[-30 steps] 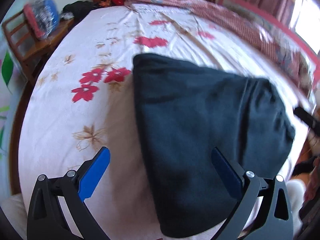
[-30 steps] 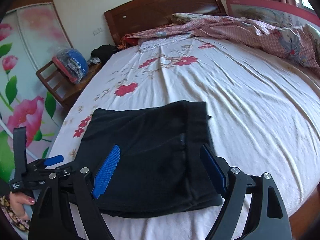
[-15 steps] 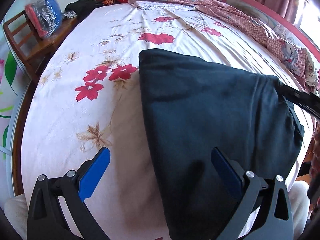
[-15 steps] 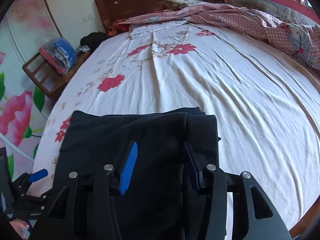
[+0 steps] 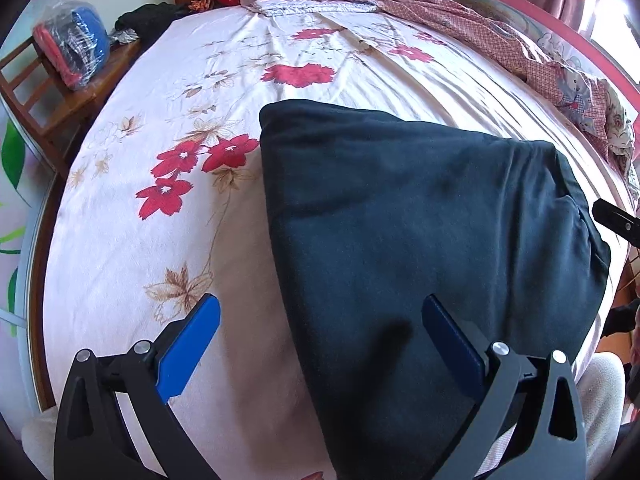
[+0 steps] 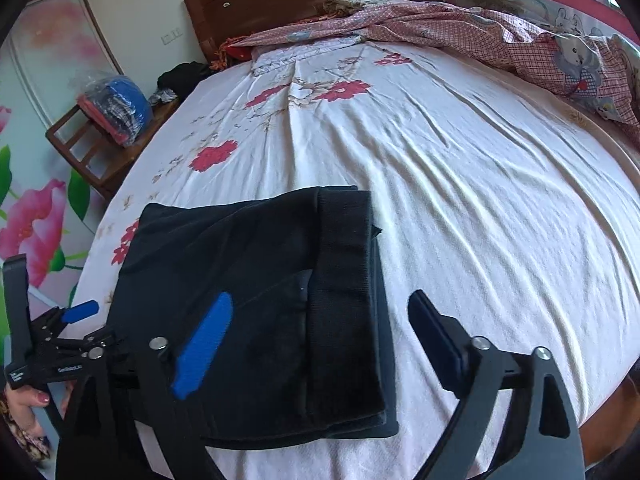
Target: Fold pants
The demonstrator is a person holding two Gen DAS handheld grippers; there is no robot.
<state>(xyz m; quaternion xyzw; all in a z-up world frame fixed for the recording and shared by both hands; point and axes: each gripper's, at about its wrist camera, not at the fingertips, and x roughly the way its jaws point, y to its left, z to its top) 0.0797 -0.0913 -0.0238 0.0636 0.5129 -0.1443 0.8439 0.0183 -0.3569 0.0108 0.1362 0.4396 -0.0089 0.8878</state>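
The pants point(image 6: 256, 304) lie on the bed point(image 6: 480, 208) near its front edge, already folded into a thick dark rectangle, with the ribbed waistband point(image 6: 344, 280) on top along the right side. To my judgement you are at the end of a fold — the release step, not a new grasp.

Your right tongs point(image 6: 316, 344) are opening now. The folded edge with the waistband lies between the two jaws, but the blue pads do not press on it, so nothing is held. Your left tongs point(image 5: 320, 344) stand wide open above the left edge of the pants point(image 5: 420, 240); one pad is over the flowered sheet, the other over the dark cloth, and they hold nothing too.

The next move depends on what you want. If the bundle is small enough, you only need to lift both tongs clear without dragging the top layer. If one more fold is wanted, you should take the near edge with both tongs and bring it over to the far edge — keep the layers together, because the lower layer shows a little at the right side.

The count: one pair of pants, two tongs, one bed, one wooden chair point(image 6: 88, 148) beside it with one plastic-wrapped bundle point(image 6: 120, 108) on the seat, and one checked quilt point(image 6: 480, 32) pushed to the far side.
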